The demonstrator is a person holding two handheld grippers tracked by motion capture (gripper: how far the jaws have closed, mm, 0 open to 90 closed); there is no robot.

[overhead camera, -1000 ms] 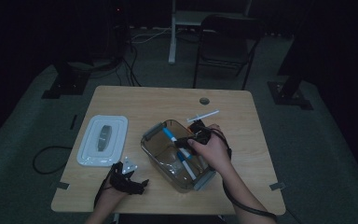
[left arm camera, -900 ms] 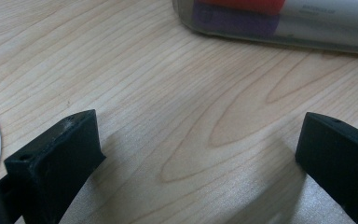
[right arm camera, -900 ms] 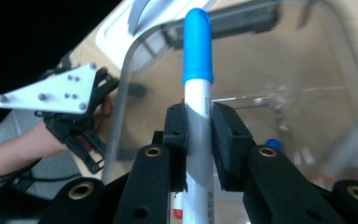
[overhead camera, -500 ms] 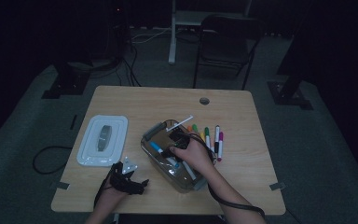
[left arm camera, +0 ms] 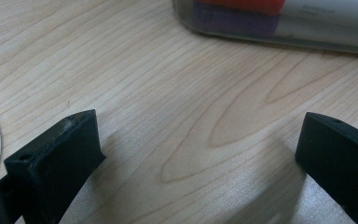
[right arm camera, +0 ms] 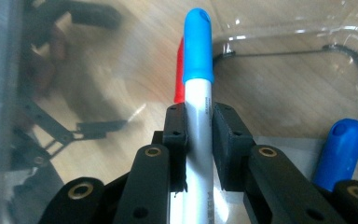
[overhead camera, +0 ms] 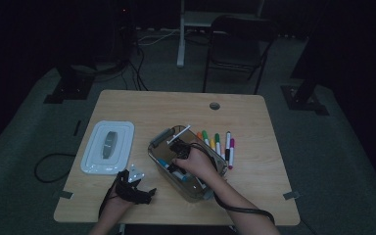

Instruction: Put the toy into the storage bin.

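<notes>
Right gripper (right arm camera: 199, 126): matte black linkage arms with brass-coloured rivets and blocky pads. Left gripper (left arm camera: 200, 154): squared black jaws. A black cable (overhead camera: 242, 211) trails along the bare right forearm.

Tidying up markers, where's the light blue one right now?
The light blue marker is pinched in the right gripper, inside the clear box at the table's middle.

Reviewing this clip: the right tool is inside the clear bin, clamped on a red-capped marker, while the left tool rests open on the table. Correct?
Not quite. The marker clamped in the right tool has a blue cap, as the right gripper view shows. The rest holds: it is inside the clear bin, and the left tool rests open on the table.
</notes>
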